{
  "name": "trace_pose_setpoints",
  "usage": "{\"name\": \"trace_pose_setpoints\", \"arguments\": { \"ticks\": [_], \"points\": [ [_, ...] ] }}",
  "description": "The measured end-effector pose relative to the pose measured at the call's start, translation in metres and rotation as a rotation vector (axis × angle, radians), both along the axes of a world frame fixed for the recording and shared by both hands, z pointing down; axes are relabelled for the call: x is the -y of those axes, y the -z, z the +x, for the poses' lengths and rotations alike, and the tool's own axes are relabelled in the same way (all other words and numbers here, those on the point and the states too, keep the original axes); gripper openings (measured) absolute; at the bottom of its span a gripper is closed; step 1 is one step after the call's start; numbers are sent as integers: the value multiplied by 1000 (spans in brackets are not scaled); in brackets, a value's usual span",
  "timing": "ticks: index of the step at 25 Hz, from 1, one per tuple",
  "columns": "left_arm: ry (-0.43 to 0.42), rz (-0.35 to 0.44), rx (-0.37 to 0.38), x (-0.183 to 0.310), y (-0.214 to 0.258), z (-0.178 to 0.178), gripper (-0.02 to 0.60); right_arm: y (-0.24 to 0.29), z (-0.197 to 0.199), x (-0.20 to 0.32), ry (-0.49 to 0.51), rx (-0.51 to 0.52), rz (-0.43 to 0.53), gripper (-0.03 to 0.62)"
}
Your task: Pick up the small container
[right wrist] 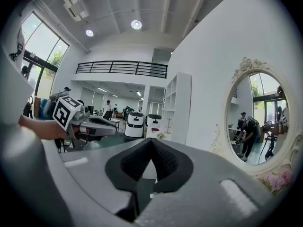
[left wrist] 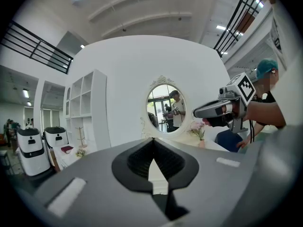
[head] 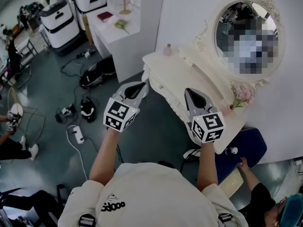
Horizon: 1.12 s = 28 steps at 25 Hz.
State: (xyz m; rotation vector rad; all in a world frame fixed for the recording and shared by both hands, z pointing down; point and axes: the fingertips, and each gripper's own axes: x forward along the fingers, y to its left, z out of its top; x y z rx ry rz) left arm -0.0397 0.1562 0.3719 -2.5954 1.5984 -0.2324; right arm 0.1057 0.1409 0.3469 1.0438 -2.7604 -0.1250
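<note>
Above the near edge of the white dressing table, both grippers hung in the air, neither touching anything. Left gripper: jaws closed tip to tip, nothing between them. Right gripper: likewise pressed together and empty. Small container, taken to be the little pink item at the far end of the tabletop against the wall, stood well apart from both tools and untouched. Judgement: task not yet begun in earnest; the reach, opening of the jaws, grasp and lift were all left to do. Left gripper sat nearer that end of the table, though which tool would go could not be told. Head view alone gave the layout: the container, the tabletop, the oval mirror, the pink flowers by its lower edge, and both tools side by side. Gripper views did not show the container at all; they gave the close look at each pair of jaws meeting, and each caught the other tool held level alongside.
</note>
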Motion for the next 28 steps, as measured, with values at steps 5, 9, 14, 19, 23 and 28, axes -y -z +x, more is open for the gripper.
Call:
{"name": "trace_pose_setpoints", "arguments": {
  "ticks": [5,9,14,19,23,28],
  "points": [
    [-28,-14,2,-1,-8,-14,15,-10,-13,-2,-29,9,-21,2],
    [-26,-29,-20,11,-23,-22,15,-24,-21,12,-25,-2,-33,2],
    [-13,-63,-31,42,-40,-29,17,-35,-26,47,-25,-5,-48,2],
    [-3,-68,-17,98,-39,-34,17,-34,-28,104,-21,-5,-43,2],
    [6,-79,-7,152,-36,-33,17,-32,-29,158,-6,-7,-46,2],
    [28,-86,-6,222,-22,-32,17,-25,-30,228,29,-23,-56,2]
  ]
}}
